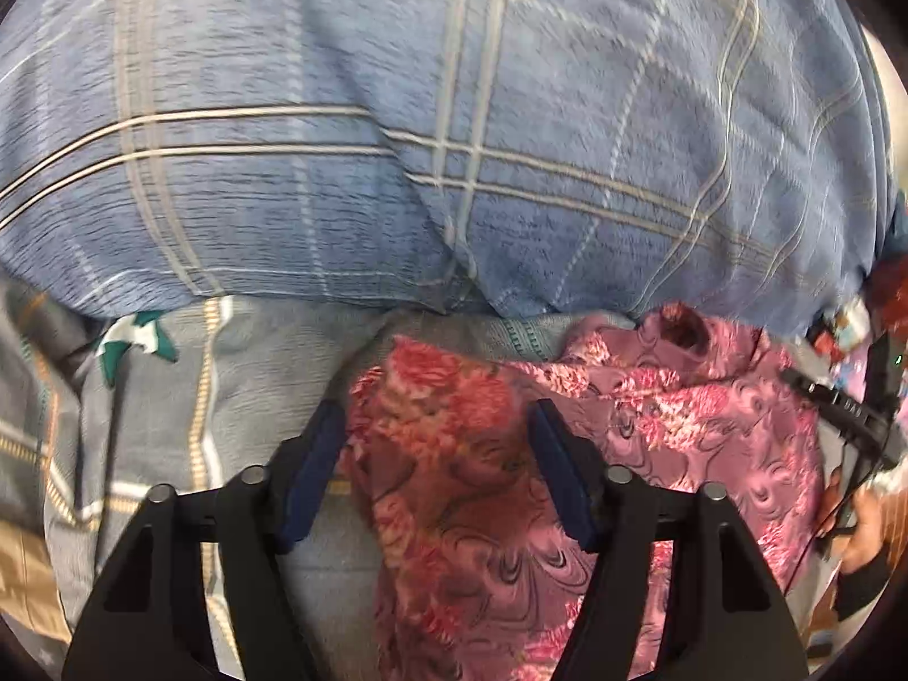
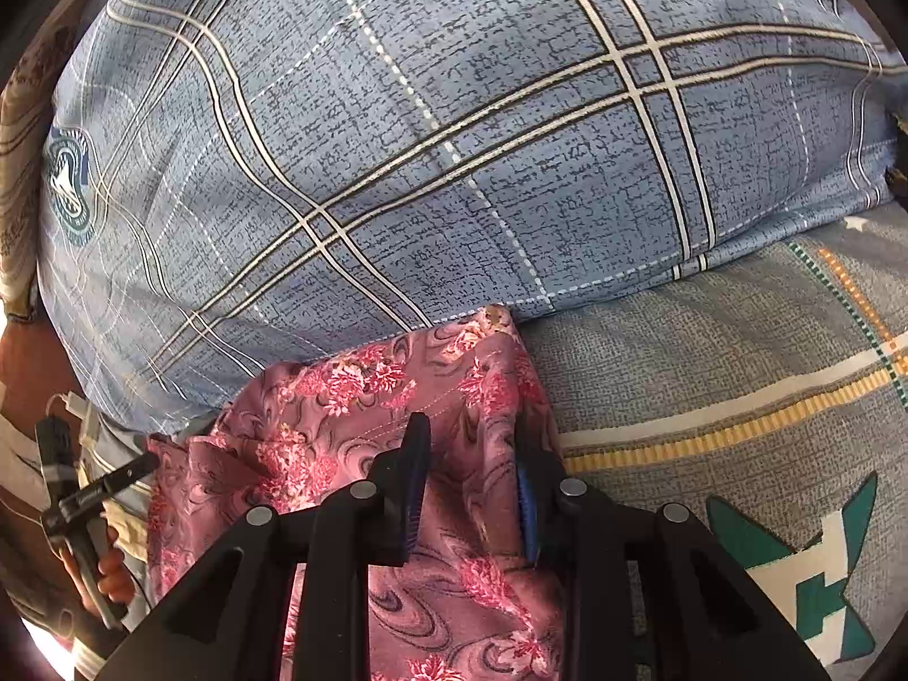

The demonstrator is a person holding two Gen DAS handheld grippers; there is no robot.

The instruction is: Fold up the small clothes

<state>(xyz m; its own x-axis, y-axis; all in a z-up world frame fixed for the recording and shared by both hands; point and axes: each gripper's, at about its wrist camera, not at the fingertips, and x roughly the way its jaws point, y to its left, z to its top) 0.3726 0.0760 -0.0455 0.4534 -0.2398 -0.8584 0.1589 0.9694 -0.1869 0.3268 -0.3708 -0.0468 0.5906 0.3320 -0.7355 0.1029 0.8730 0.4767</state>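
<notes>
A pink floral garment point(image 1: 681, 425) lies crumpled on the bed sheet, right in front of a big blue plaid pillow point(image 1: 397, 113). My left gripper point(image 1: 440, 425) hovers over the garment's left end with its jaws apart; the cloth lies loose between the pads without being pinched. In the right wrist view the same garment point(image 2: 318, 397) spreads to the left, its far corner touching the pillow point(image 2: 454, 142). My right gripper point(image 2: 474, 448) straddles the garment's right edge, jaws a little apart, with the fabric slack between them.
The grey-blue patterned bed sheet point(image 2: 709, 352) stretches to the right, and also to the left point(image 1: 255, 374). A strip of denim point(image 1: 528, 335) peeks out behind the garment. A person's hand point(image 2: 110, 576) shows at the lower left. The pillow blocks the far side.
</notes>
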